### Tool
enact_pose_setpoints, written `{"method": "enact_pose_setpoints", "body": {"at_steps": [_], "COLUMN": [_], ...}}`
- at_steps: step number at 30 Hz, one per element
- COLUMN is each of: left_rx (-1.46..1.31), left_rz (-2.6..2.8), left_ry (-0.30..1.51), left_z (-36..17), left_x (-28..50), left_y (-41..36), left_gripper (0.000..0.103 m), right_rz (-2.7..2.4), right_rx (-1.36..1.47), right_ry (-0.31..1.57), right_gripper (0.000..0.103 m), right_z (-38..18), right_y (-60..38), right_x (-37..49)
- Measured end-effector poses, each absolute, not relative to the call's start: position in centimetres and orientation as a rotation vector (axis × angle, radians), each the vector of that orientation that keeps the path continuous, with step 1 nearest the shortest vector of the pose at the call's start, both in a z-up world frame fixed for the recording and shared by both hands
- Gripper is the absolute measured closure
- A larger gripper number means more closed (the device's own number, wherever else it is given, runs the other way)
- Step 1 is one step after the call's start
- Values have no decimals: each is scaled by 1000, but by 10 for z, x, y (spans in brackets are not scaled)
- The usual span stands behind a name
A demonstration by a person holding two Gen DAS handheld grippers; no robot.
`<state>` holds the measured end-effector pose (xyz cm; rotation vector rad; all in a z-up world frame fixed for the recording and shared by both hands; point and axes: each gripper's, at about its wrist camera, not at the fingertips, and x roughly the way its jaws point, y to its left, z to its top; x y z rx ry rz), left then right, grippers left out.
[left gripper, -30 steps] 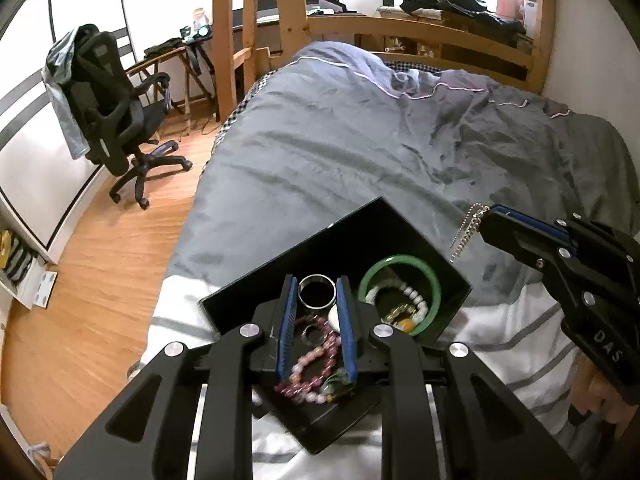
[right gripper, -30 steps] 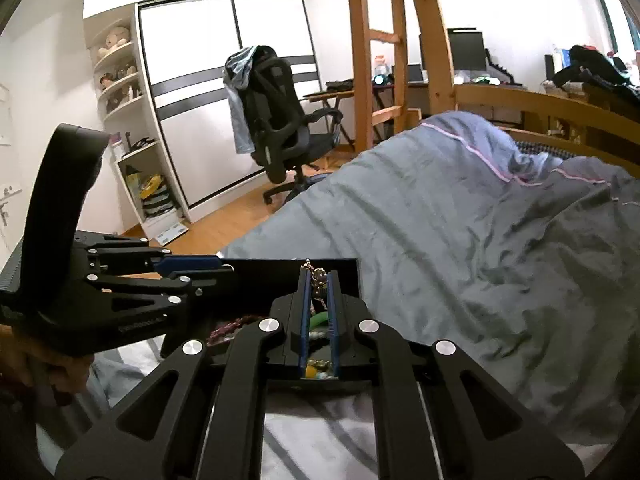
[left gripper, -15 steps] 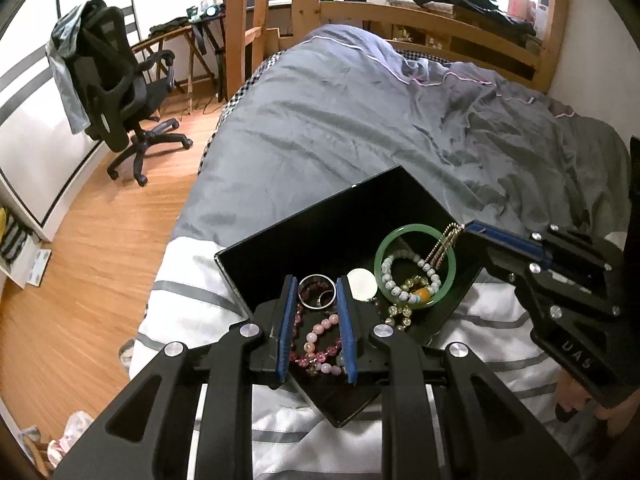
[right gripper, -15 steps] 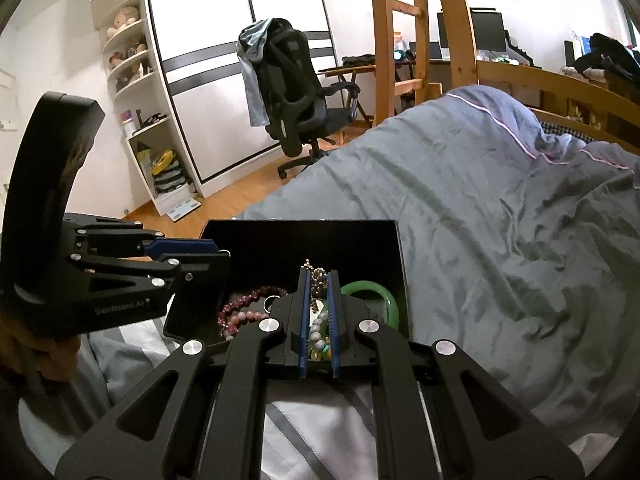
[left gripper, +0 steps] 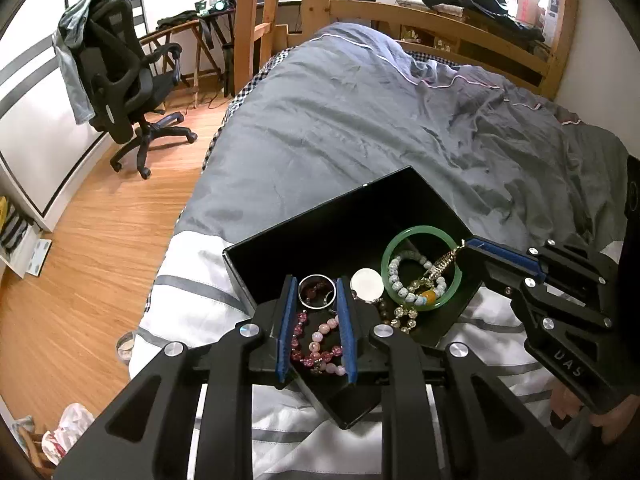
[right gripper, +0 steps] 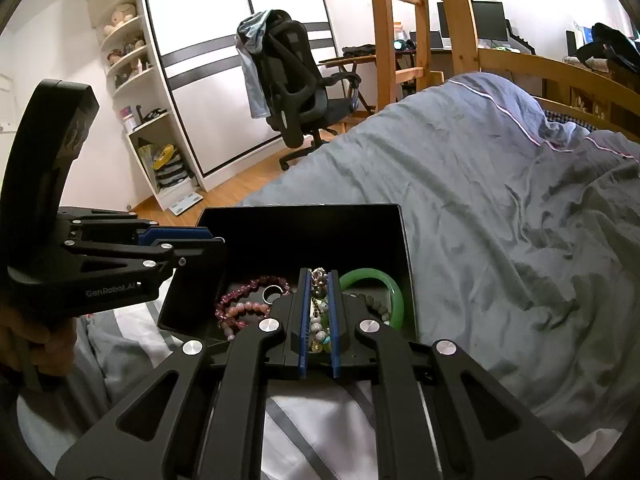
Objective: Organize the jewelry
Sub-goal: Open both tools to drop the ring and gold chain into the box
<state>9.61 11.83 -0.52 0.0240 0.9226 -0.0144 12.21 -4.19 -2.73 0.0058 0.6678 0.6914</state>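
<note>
A black jewelry box (left gripper: 304,236) lies open on the bed. In it are a green bangle (left gripper: 420,232), white bead bracelets (left gripper: 396,280), a white round disc (left gripper: 367,283), pink bead bracelets (left gripper: 316,344) and a silver ring (left gripper: 316,292). My left gripper (left gripper: 313,280) hovers over the box's near corner, partly open around the silver ring. My right gripper (right gripper: 319,271) is shut on a gold chain (left gripper: 444,261) and holds it low over the green bangle (right gripper: 380,280); in the left wrist view the right gripper (left gripper: 466,245) reaches in from the right.
The box rests on a white striped sheet (left gripper: 192,292) beside a grey duvet (left gripper: 360,120). A black office chair (left gripper: 120,80) stands on the wood floor to the left. A wooden ladder (left gripper: 256,20) and bed frame (left gripper: 440,16) stand behind. Shelves (right gripper: 136,80) line the far wall.
My right gripper has carried the gold chain from beside the box to over the green bangle and lowered it. Both grippers now look down into the box from closer in.
</note>
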Motion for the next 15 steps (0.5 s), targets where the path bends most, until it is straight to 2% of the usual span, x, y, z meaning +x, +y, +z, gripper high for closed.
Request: {"method": "enact_pose_setpoints", "body": {"at_steps": [2,3,4,5,6,7,8,9,10,11,12,15], "left_rx": [30,35,40,38,34,29,21,10,7,8,8,-22], "left_rz": [-6,4,19,32,43,54,58,62,72,89,108,145], "left_ry": [916,909,901,889,873,853,843,837,831,822,812,775], "left_z": [-4,-3,-2,0,3,6,9,10,10,12,13,21], "left_x": [96,96,95,95,93,92,91,90,90,90,89,86], "left_y": [119,119,119,120,122,123,125,126,128,129,131,138], "left_gripper": [83,79,71,52,43,43,41,32,26,18,12,6], "right_rz": [693,694,692,688,679,675,674,671,664,647,634,586], "right_rx": [11,15,18,24,33,38,47,52,51,52,55,58], "right_ry": [670,673,674,671,664,658,647,643,640,628,617,611], "right_gripper": [93,91,83,77,62,55,53,45,31,23,11,4], "right_z": [-27,-28,-28,-27,-26,-26,-24,-23,-22,-20,-19,-12], "right_y": [-42,-42,-43,-44,-47,-48,-51,-52,-53,-55,-57,-62], "right_x": [123,123,123,124,124,124,123,123,123,123,122,124]}}
